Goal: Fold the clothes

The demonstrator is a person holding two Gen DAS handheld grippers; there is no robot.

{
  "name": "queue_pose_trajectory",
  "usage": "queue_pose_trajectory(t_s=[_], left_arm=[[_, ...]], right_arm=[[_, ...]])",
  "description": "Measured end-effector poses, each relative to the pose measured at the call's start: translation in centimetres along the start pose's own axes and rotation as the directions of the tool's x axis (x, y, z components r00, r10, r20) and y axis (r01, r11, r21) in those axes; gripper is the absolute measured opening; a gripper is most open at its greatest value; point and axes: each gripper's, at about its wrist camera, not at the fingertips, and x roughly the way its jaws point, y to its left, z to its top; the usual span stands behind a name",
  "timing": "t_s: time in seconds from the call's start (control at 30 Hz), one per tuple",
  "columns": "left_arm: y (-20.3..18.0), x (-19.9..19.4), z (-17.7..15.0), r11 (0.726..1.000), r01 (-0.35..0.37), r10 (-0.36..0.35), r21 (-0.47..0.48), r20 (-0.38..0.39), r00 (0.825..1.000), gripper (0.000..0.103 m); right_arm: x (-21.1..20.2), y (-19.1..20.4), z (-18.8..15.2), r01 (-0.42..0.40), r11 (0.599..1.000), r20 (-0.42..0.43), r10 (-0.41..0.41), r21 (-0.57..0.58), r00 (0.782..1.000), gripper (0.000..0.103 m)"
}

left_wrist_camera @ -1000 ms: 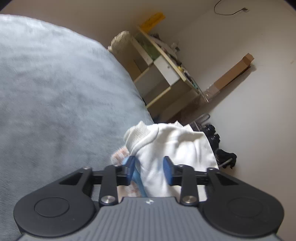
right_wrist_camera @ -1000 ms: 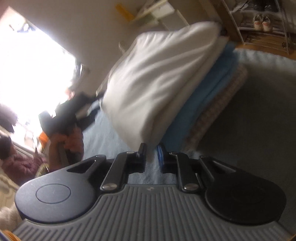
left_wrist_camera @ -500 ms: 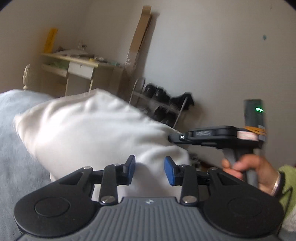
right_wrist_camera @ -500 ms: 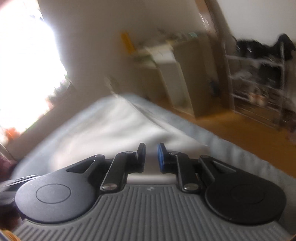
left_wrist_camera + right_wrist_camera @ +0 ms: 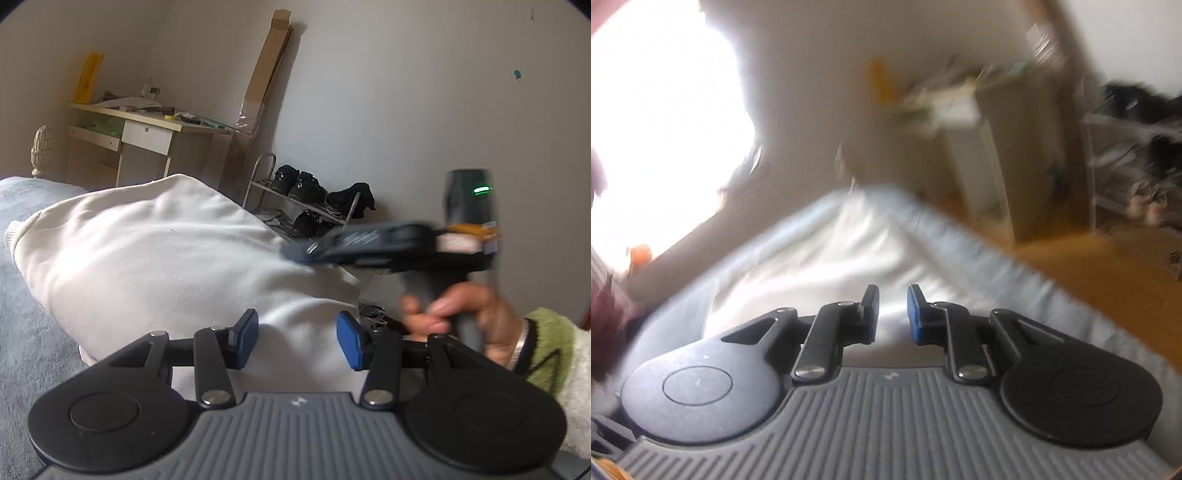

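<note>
A folded white garment lies puffed up on the grey bed cover. My left gripper hovers at its near edge. Its jaws are opening, and the white cloth shows in the gap without the pads pressing on it. My right gripper, blurred and held by a hand, reaches in from the right to the garment's top edge. In the right wrist view that gripper has a narrow, slightly opening gap. The blurred white garment lies beyond it, and nothing shows pinched.
Past the bed stand a desk, a tall cardboard piece leaning on the wall, and a shoe rack. Wooden floor borders the bed's edge. A bright window fills the left.
Both views have rolled from tilted to level. The left jaws stand wider than half a second ago. The right gripper has shifted slightly along the garment's top edge and now blurs.
</note>
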Motion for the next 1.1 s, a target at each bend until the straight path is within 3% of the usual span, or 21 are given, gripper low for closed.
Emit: queue_pose_trajectory(t_s=[0.07,0.13,0.17,0.33,0.43,0.47,0.57,0.7,0.8,0.97,1.1], left_arm=[[1.2,-0.6,0.3,0.998,-0.026,0.029,-0.061,0.048,0.998,0.047],[3.1,-1.1,1.1,0.989,-0.057,0.070,-0.134,0.095,0.993,0.048],[4.5,-1.1,1.7,0.981,-0.083,0.103,-0.175,0.109,0.989,0.048],[11.4,-0.1,3.9,0.916,-0.205,0.252,-0.344,0.098,0.963,0.047],[14.9,0.4,4.6,0.868,-0.282,0.335,-0.409,0.061,0.940,0.042],[15.7,0.3,4.8,0.854,-0.303,0.357,-0.423,0.053,0.932,0.046],[15.1,-3.0,4.4,0.874,-0.324,0.376,-0.361,0.082,0.923,0.056],[13.3,-8.0,4.3,0.917,-0.341,0.358,-0.207,0.052,0.932,0.065],[11.3,-11.9,3.9,0.939,-0.338,0.339,-0.066,0.000,0.941,0.076],[5.7,-17.9,0.9,0.942,-0.309,0.322,0.135,-0.089,0.943,0.091],[1.9,-22.4,-3.7,0.939,-0.317,0.331,0.133,-0.105,0.938,0.097]], right_arm=[[1.2,-0.1,0.1,0.087,0.996,-0.004,-0.087,-0.002,0.996,0.013],[0.7,-0.1,0.5,0.226,0.973,0.036,-0.228,0.041,0.973,0.018],[0.0,-0.1,0.5,0.233,0.970,0.053,-0.237,0.066,0.970,0.018],[-4.2,0.5,-0.6,0.109,0.988,0.117,-0.122,0.110,0.986,0.018],[-6.3,1.6,-2.3,0.102,0.991,0.119,-0.112,0.088,0.987,0.018],[-7.0,2.2,-2.7,0.109,0.991,0.122,-0.118,0.081,0.985,0.019],[-8.4,3.7,-3.6,0.124,0.989,0.125,-0.134,0.082,0.983,0.024],[-11.5,6.4,-6.0,0.125,0.985,0.123,-0.140,0.118,0.983,0.032],[-12.7,8.2,-8.2,0.145,0.980,0.104,-0.160,0.140,0.982,0.048],[-13.8,12.6,-11.8,0.220,0.968,0.039,-0.226,0.119,0.973,0.061],[-15.0,16.2,-14.3,0.290,0.954,0.034,-0.293,0.073,0.956,0.078]])
